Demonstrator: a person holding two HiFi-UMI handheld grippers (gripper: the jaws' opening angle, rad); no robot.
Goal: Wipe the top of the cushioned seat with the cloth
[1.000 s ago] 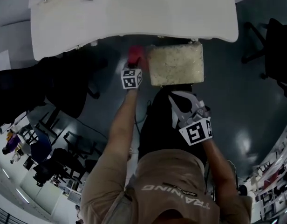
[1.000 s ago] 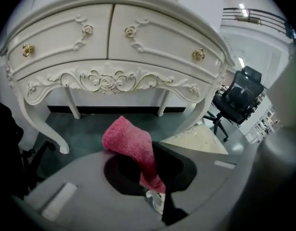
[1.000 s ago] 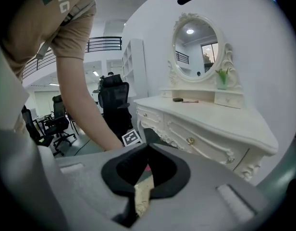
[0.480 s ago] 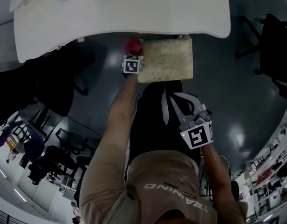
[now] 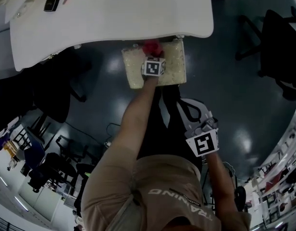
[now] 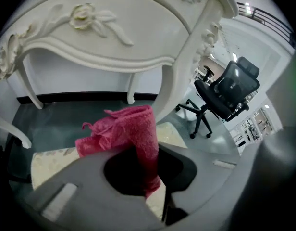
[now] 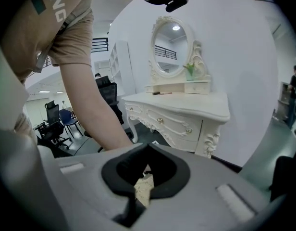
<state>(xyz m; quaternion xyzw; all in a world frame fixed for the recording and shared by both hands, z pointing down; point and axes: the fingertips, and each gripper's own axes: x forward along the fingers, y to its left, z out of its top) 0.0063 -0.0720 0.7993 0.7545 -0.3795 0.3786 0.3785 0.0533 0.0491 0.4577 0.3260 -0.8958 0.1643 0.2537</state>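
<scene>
your right claw [image 7: 149, 146] hangs nearest you, low beside your leg. its own view shows the dark pads drawn together with nothing gripped; only a sliver of the patterned cushioned seat [image 7: 144, 189] shows through the gap beneath them. your bare left arm [image 7: 90, 100] crosses that view, reaching forward.

further out, your left claw [image 6: 154, 150] is clamped on the red cloth [image 6: 121, 129]. one fold runs down between the pads and the rest bunches out past the tips. the head view only shows a red lump beyond the marker cube [image 5: 153, 67]; the left gripper view shows the terry folds and the frayed corner.

from above, the cloth sits over the far edge of the seat, near the middle of that edge and just beside the rim of the white desk [image 5: 114, 18]. whether it presses on the cushion you cannot tell from any view.

the head view shows a phone [image 5: 51, 3] on the desk. the right gripper view alone shows the oval mirror [image 7: 168, 46] standing on it. the left gripper view shows its carved apron, and a black office chair [image 6: 227, 88] beyond.
</scene>
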